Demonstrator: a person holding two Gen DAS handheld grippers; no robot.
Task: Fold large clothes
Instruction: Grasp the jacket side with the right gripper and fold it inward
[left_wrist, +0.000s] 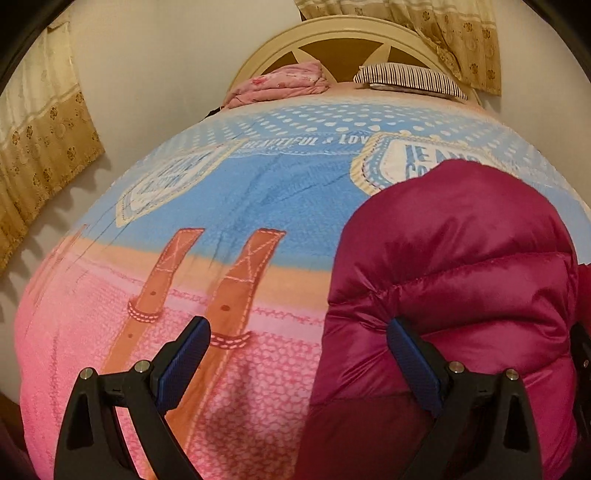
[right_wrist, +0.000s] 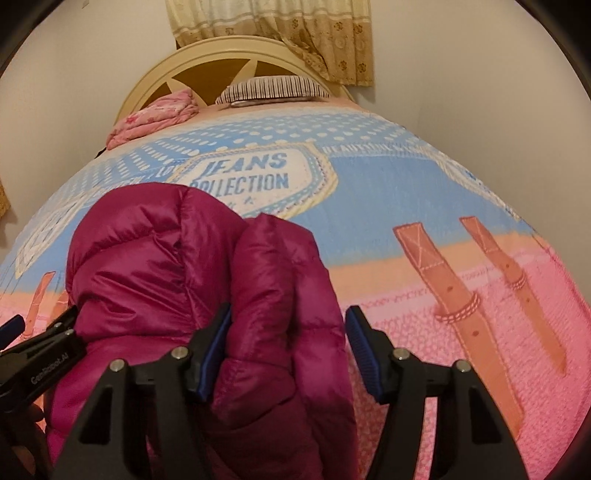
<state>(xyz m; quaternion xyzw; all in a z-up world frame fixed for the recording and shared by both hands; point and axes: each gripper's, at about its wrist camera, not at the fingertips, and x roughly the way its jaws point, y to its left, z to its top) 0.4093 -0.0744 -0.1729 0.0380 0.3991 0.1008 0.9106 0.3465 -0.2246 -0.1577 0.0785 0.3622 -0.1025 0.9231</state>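
A magenta puffer jacket (left_wrist: 454, 280) lies bunched on the bed, at the right in the left wrist view and centre-left in the right wrist view (right_wrist: 192, 266). My left gripper (left_wrist: 297, 345) is open; its right finger touches the jacket's left edge and its left finger is over the blanket. It also shows at the left edge of the right wrist view (right_wrist: 40, 347). My right gripper (right_wrist: 288, 339) is open, with a padded fold of the jacket between its fingers.
The bed is covered by a pink and blue printed blanket (right_wrist: 424, 206). A folded pink cloth (left_wrist: 280, 83) and a striped pillow (left_wrist: 410, 77) lie by the cream headboard (left_wrist: 343, 33). Curtains hang on the wall at left (left_wrist: 40, 122).
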